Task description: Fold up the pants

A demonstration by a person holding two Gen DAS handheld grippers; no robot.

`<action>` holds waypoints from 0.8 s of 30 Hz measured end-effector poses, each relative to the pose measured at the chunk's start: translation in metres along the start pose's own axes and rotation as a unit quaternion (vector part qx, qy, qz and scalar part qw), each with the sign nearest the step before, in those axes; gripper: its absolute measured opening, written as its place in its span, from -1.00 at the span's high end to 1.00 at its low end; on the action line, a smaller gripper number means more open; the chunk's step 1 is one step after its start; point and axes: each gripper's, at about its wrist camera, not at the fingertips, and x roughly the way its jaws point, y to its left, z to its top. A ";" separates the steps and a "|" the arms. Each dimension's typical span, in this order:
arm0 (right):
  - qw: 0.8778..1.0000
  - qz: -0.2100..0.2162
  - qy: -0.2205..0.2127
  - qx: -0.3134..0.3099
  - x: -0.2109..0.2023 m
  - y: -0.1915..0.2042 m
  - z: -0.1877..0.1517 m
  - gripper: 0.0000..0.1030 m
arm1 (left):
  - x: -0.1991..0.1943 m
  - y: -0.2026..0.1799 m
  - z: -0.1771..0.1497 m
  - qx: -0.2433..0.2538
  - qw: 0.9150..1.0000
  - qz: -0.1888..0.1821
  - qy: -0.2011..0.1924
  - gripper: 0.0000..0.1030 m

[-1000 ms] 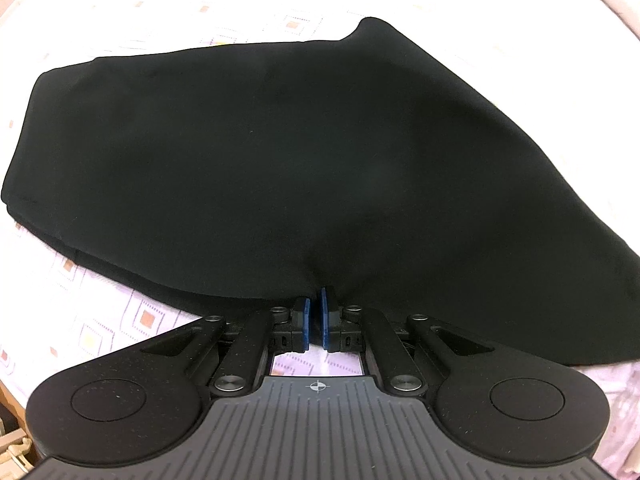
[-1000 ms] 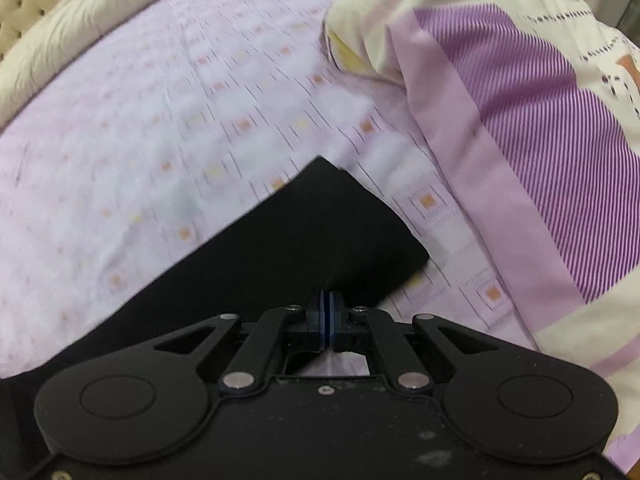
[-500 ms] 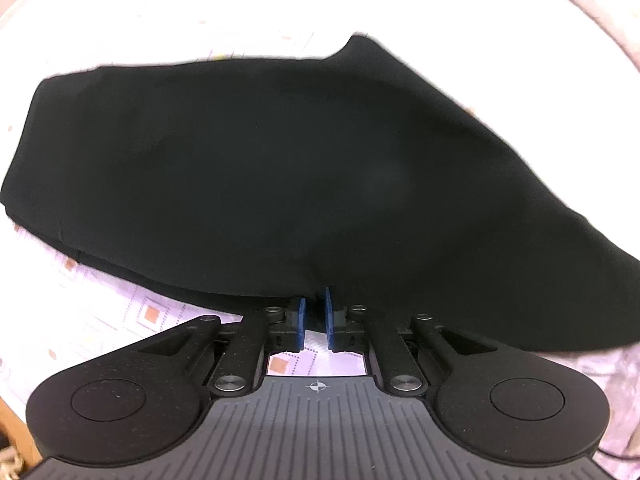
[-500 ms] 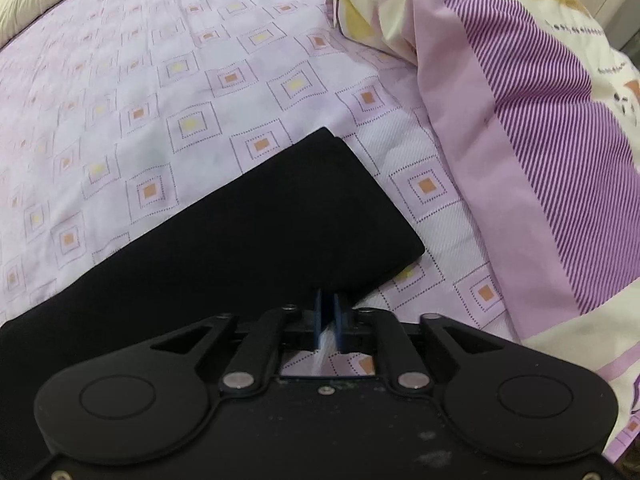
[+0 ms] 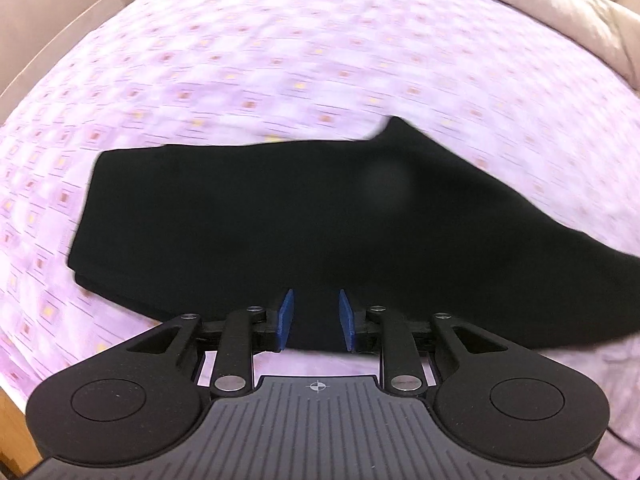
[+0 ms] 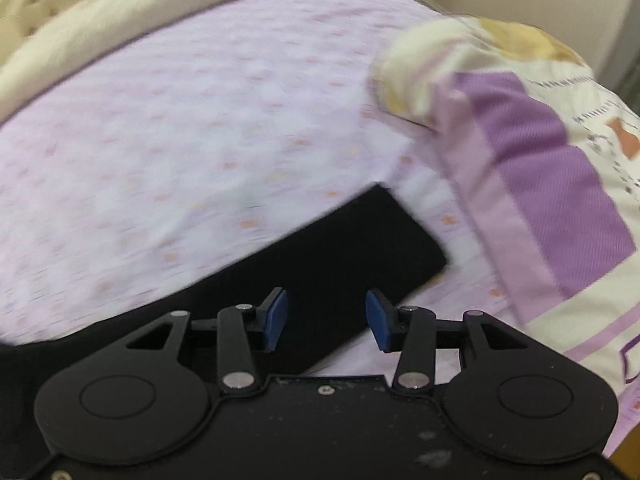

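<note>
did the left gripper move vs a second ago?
Yes. The left gripper has opened and backed away from the black pants: far more of the purple bedsheet shows beyond them, and the blue fingers stand apart.

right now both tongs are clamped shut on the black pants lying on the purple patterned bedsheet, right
Not quite. Both tongs are open, not clamped. In the left wrist view the left tongs stand apart over the black pants, and the right wrist view shows the right tongs spread wide too. The pants do lie on the purple patterned bedsheet.
</note>
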 end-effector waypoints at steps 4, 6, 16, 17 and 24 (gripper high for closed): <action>0.998 0.051 -0.006 -0.042 -0.024 0.047 -0.015 0.09 | 0.027 0.028 0.005 0.001 1.000 0.021 0.019 0.52; 0.995 0.079 -0.001 -0.060 -0.034 0.072 -0.024 0.07 | 0.049 0.028 0.006 0.010 0.999 0.031 0.042 0.52; 0.962 0.206 0.044 -0.174 -0.055 0.217 -0.071 0.04 | 0.045 0.044 0.003 0.039 0.998 -0.027 0.044 0.49; 0.957 0.216 0.046 -0.186 -0.057 0.233 -0.075 0.02 | 0.039 0.046 0.009 0.041 0.998 -0.037 0.032 0.49; 0.933 0.252 0.037 -0.254 -0.055 0.322 -0.080 -0.09 | 0.055 0.056 0.041 0.052 0.997 -0.054 0.021 0.48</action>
